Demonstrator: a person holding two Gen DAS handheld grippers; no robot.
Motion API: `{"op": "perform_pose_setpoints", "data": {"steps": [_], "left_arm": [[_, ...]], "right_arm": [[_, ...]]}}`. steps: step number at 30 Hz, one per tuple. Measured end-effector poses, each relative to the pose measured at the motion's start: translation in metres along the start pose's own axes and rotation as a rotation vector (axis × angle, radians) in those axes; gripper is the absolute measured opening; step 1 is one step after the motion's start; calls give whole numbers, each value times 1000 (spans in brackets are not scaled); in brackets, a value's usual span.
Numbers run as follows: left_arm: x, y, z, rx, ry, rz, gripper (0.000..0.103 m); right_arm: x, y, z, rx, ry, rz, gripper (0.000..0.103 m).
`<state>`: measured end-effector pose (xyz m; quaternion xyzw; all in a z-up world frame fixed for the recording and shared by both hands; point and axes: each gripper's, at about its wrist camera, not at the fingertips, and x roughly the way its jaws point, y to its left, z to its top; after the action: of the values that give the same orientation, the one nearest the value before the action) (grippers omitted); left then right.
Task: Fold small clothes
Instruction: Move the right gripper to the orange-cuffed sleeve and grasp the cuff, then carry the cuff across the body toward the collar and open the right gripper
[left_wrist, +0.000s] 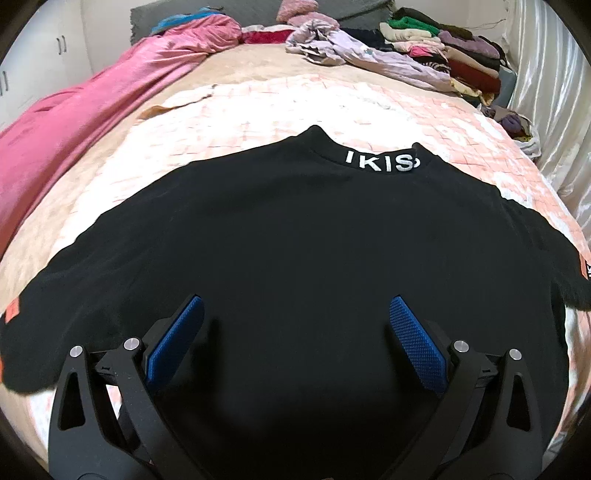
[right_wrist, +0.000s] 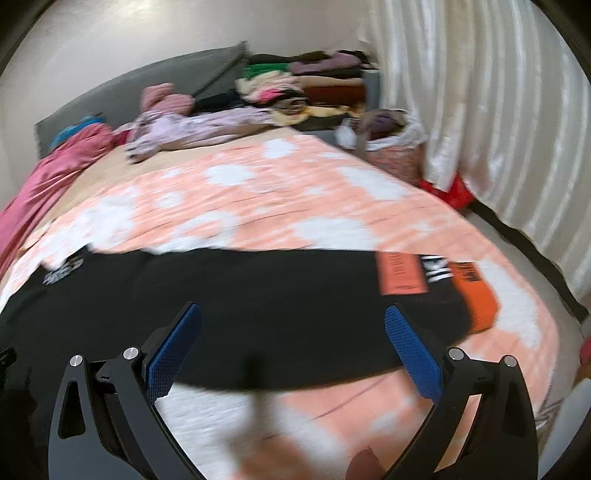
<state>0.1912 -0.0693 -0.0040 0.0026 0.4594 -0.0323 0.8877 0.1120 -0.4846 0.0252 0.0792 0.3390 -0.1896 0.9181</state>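
Note:
A black sweatshirt (left_wrist: 295, 240) with white letters on its collar (left_wrist: 382, 162) lies spread flat on the pink and white bedspread (left_wrist: 240, 118). My left gripper (left_wrist: 295, 306) hovers open over the shirt's body, its blue pads (left_wrist: 177, 339) wide apart with nothing between them. In the right wrist view the shirt's right sleeve (right_wrist: 295, 295) stretches across, ending in an orange cuff (right_wrist: 476, 299) with an orange label beside it. My right gripper (right_wrist: 291, 314) is open above that sleeve, holding nothing. This view is motion-blurred.
A pink blanket (left_wrist: 74, 118) runs along the bed's left side. Piles of clothes (left_wrist: 443, 48) and a lilac garment (left_wrist: 354, 48) crowd the head of the bed. A white curtain (right_wrist: 480, 110) hangs on the right, with a bag of clothes (right_wrist: 395, 147) and something red (right_wrist: 454, 192) by it.

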Motion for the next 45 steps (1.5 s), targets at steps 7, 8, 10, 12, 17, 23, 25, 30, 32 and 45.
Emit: {"op": "perform_pose_setpoints", "data": {"steps": [7,8,10,12,17,23,25,30,32,45], "left_arm": [[26,-11,26,19,-3,15,94],[30,-13,28,25,-2,21,94],[35,-16,32,37,-9,40,94],[37,-17,32,45,-22,54,94],[45,-16,33,53,-33,70,94],[49,-12,30,35,-36,35,94],[46,-11,30,36,-45,27,94],[36,-7,29,29,-82,15,94],[32,-5,29,24,-89,17,94],[21,14,29,-13,-101,1,94]], "right_arm": [[29,-85,14,138,52,-160,99],[34,-100,14,173,74,-178,99],[41,-121,13,235,97,-183,99],[50,-142,11,279,128,-204,99],[65,-167,7,342,189,-184,86],[72,-166,8,352,200,-33,27],[68,-162,10,343,184,1,18],[40,-142,23,312,102,72,16],[28,-126,32,291,69,120,16],[-15,75,72,35,21,539,15]]}}
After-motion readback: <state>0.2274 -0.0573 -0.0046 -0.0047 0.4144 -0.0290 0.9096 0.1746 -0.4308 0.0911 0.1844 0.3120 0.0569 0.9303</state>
